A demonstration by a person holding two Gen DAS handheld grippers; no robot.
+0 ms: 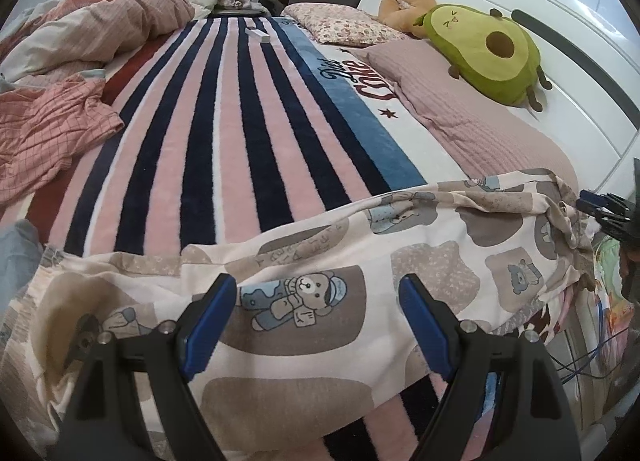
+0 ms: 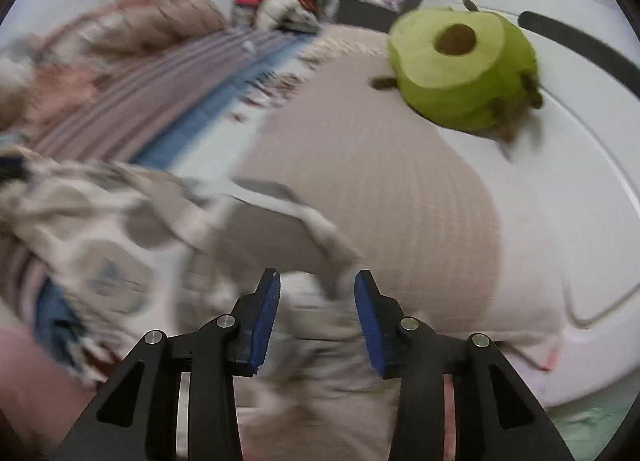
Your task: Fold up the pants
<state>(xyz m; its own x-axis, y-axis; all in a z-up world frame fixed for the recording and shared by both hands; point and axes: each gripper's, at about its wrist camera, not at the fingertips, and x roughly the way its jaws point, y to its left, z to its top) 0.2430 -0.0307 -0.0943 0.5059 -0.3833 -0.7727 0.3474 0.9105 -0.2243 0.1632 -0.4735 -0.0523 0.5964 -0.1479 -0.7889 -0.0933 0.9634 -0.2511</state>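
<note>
While the cream cotton pants printed with teddy bears and grey-brown patches point(image 1: 320, 281) lay stretched across the near edge of the bed, the left gripper point(image 1: 318, 301) hung just above them, its blue-padded fingers point(image 1: 210, 321) spread wide with nothing between them but the printed cloth underneath, which they did not pinch. In the left wrist view the pants ran from about eight o'clock to three o'clock, over a plush blanket striped in navy, pink and white point(image 1: 208, 141). At three o'clock the tip of the right gripper point(image 1: 604, 213) showed at the bunched end of the pants; whether it touched them there could not be told.

From the right wrist view, which was blurred, the right gripper point(image 2: 316, 301) had its blue fingers point(image 2: 264, 321) partly apart. A fold of the pants point(image 2: 320, 341) lay in the gap between them, but the pads did not appear to press on it, so no firm hold could be made out. The rest of the pants trailed off toward nine o'clock.

Beyond, at one o'clock in both views, a green avocado-shaped plush toy point(image 1: 484, 53) rested against the white headboard point(image 1: 560, 41), half on a dusty pink ribbed pillow point(image 1: 460, 113). A crumpled pink checked garment point(image 1: 52, 133) sat at nine o'clock in the left view, near the blanket's edge.
</note>
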